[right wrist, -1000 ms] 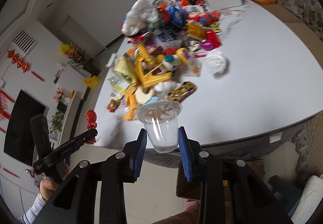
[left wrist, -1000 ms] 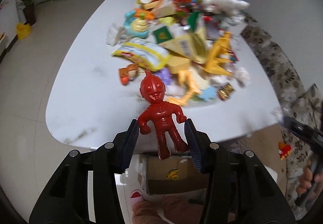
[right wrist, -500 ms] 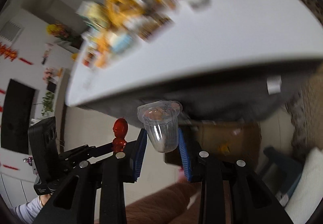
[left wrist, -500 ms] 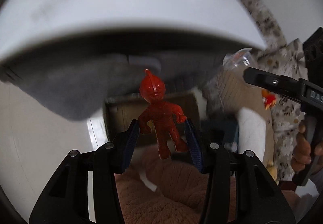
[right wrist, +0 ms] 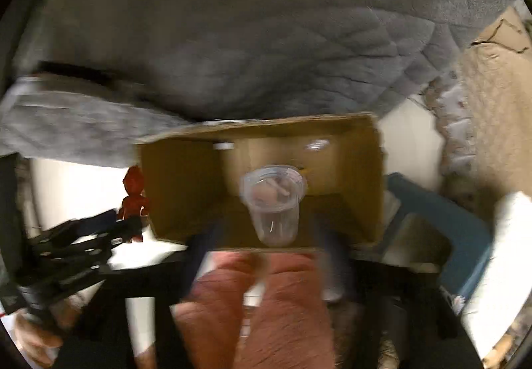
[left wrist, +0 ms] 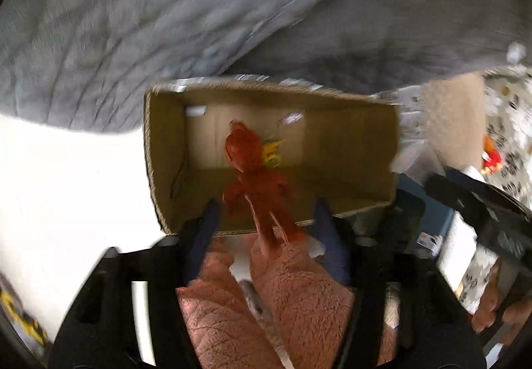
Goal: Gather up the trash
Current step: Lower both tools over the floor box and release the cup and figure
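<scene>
The open cardboard box (left wrist: 352, 149) sits just under the edge of a grey quilted cloth (left wrist: 166, 20), with bright bare floor off its left wall. Over its near rim the left gripper (left wrist: 266, 219) points steeply down; its jaws have just been opening and stand clear of the glossy red toy figure (left wrist: 256, 179), which lies between them above the box's brown, corrugated inside. The right gripper (right wrist: 262, 236) has also just been opening (both blue pads blurred), and the clear ribbed plastic cup (right wrist: 274, 202) hangs loose between its spread jaws, mouth towards the box floor.
</scene>
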### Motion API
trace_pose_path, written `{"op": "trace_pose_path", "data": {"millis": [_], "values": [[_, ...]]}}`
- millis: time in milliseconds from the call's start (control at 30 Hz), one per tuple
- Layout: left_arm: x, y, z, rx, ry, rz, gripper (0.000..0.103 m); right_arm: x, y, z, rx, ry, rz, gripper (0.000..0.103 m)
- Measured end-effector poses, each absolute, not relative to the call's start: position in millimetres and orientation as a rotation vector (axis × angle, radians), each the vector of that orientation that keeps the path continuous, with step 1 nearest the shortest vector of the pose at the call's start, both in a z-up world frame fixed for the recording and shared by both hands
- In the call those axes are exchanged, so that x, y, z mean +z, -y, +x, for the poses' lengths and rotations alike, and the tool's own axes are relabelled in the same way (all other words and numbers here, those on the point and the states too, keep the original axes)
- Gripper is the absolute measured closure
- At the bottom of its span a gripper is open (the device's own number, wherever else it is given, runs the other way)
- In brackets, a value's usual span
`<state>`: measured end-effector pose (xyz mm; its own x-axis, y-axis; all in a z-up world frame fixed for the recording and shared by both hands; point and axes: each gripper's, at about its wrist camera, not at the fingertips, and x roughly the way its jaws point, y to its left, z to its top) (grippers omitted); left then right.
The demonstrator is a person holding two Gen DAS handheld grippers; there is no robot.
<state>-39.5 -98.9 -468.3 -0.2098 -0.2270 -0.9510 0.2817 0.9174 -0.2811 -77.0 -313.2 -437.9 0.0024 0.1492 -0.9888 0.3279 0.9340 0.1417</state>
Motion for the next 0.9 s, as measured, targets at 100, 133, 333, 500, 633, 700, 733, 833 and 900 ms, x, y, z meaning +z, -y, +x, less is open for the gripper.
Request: {"op": "trace_pose_path", "data": {"millis": [100,133,333,500,633,700,733,833,900], "values": [[-481.4,94.0,-36.6,-0.358,-1.777,0.089,0.031,-444.1,315.5,-76.2,-0.183,-1.583,0.344,0.025],[-480.9,93.7,-40.5,-0.356,-1.781,0.077,0.031,-443.5,315.9,-76.6,-0.184,-1.586,0.351,0.025],[-435.2,78.2,-50.0,-0.406,-1.771,0.047,0.029,-404.2,318.0,-74.2,-0.162,-1.526,0.424,0.022],[-358.5,67.8,-60.9,-0.521,-1.651,0.072,0.029,-318.8,306.2,-73.3,-0.071,-1.366,0.438,0.021],[-297.9,42.7,-68.5,-0.536,-1.541,-0.009,0.021,-233.2,290.4,-67.3,0.042,-1.166,0.418,0.014],[-280.2,30.0,-70.4,-0.511,-1.511,-0.062,0.021,-198.3,281.3,-56.9,0.094,-1.066,0.386,0.007],[-269.1,20.9,-71.8,-0.489,-1.484,-0.116,0.021,-186.7,277.0,-48.2,0.116,-1.032,0.365,0.006],[-250.6,2.9,-75.5,-0.459,-1.456,-0.216,0.021,-172.4,266.3,-12.8,0.151,-1.000,0.295,0.006],[-242.5,-5.5,-77.3,-0.449,-1.435,-0.266,0.021,-171.7,261.5,16.6,0.156,-1.009,0.254,0.006]]}}
